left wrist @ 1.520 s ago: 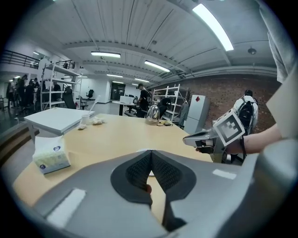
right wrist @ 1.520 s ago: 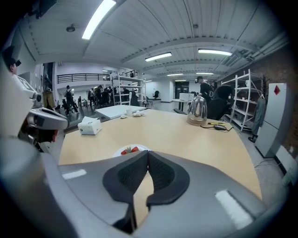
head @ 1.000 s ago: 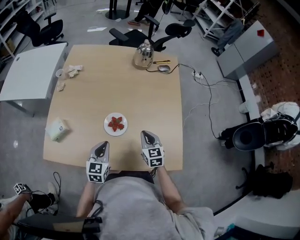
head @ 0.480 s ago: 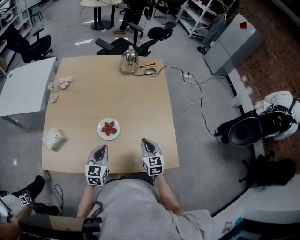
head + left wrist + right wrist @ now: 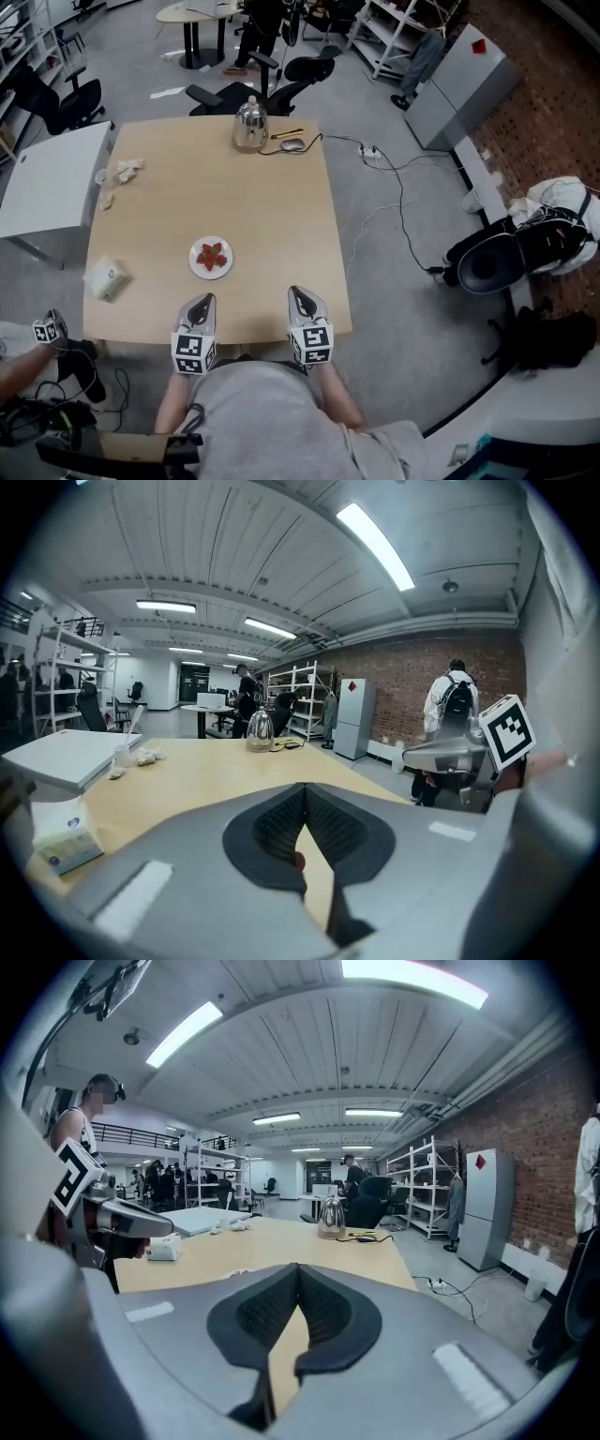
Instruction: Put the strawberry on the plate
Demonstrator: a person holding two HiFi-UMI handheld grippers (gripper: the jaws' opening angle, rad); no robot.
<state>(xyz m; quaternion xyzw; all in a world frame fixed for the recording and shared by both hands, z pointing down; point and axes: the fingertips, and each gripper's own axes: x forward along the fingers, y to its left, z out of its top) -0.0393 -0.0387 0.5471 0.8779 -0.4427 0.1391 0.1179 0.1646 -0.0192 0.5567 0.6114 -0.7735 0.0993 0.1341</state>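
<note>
The strawberry (image 5: 212,254) lies on the small white plate (image 5: 196,270) at the near middle of the wooden table (image 5: 272,225). My left gripper (image 5: 201,302) hovers just short of the plate, slightly to its left, with its jaws shut and empty. My right gripper (image 5: 298,292) is over the table's near edge, to the right of the plate, also shut and empty. In the left gripper view the jaw tips (image 5: 305,789) meet, and a bit of red (image 5: 298,860) shows through the gap below them. The right gripper view shows its tips (image 5: 298,1267) closed together.
A glass kettle (image 5: 249,127), a mouse (image 5: 292,144) and a pen sit at the table's far edge. Crumpled paper (image 5: 125,169) lies far left, a tissue pack (image 5: 105,277) near left. A white table (image 5: 47,183) stands to the left. Cables run over the floor at right.
Both grippers have drawn back toward the table's near edge, the right one more, away from the plate. The head view has pulled back. Another person's marker cube has come in at lower left.
</note>
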